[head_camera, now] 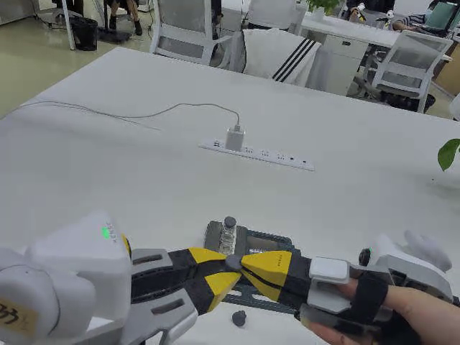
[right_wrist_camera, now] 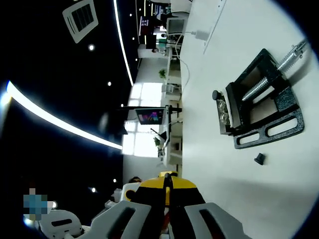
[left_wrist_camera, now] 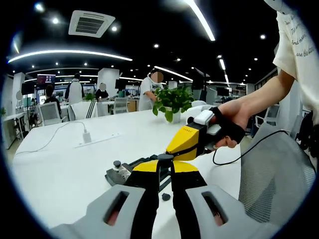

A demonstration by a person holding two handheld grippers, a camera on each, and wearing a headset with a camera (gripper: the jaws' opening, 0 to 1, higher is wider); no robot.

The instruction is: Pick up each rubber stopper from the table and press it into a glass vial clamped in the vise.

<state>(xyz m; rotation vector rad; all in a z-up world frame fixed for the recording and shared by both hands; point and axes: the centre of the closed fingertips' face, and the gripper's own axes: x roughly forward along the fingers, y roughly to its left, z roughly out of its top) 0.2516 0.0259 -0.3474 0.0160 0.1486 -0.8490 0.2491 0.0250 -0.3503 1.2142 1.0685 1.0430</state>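
Left gripper: lies at the lower left of the head view, pointing right. Its jaws are pressed almost together and look to be pinching a small dark held stopper at the very tips.
Right gripper: lies at the lower right, pointing left, with a hand wrapped around it. In the right gripper view its jaws are pressed together and I see nothing between them.
Why tip to tip: the 2 grippers meet nose to nose at lower centre, just below the vise. I judge this is to steady or re-seat the stopper in my grip before pressing it in. I cannot tell whether the right tips touch it.
Vise: dark metal, flat on the white table, with its screw running toward the upper right of the right gripper view. I judge it holds the glass upright so that pressing needs no second grip.
Glass vial: clear and upright, clamped at the vise's left end, just above the gripper tips.
Fitted stopper: dark grey and round, seated on the vial's mouth, so this vial looks already plugged.
Loose stopper: small, dark and slightly tapered. It sits on the table at bottom centre, below the tips and apart from the vise.
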